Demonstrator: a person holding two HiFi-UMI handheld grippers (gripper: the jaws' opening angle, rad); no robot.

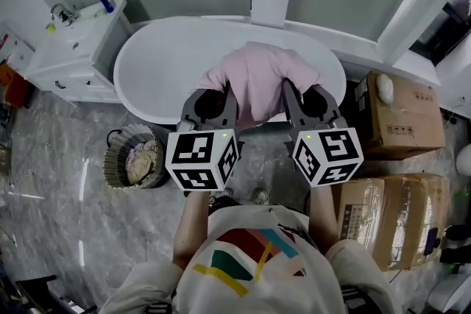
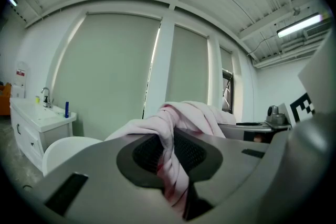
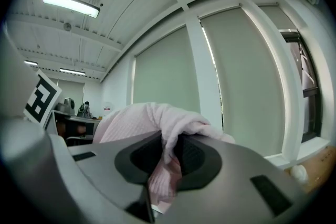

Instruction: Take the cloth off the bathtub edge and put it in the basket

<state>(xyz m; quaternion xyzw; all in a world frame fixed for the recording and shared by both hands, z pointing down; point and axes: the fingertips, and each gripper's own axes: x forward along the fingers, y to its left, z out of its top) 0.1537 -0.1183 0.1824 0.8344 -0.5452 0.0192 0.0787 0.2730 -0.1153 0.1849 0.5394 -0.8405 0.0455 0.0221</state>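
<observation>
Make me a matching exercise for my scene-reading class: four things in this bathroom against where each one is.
Things:
1. pink cloth
2. basket
3. cardboard box
4. sink cabinet

Places:
A. on the floor, right of the bathtub in the head view
B. pinched in the left claw and the right claw
C. by the wall, left of the tub
D. on the floor near the tub's left end, laundry inside

Pairs: 1-B, 2-D, 3-A, 4-C
</observation>
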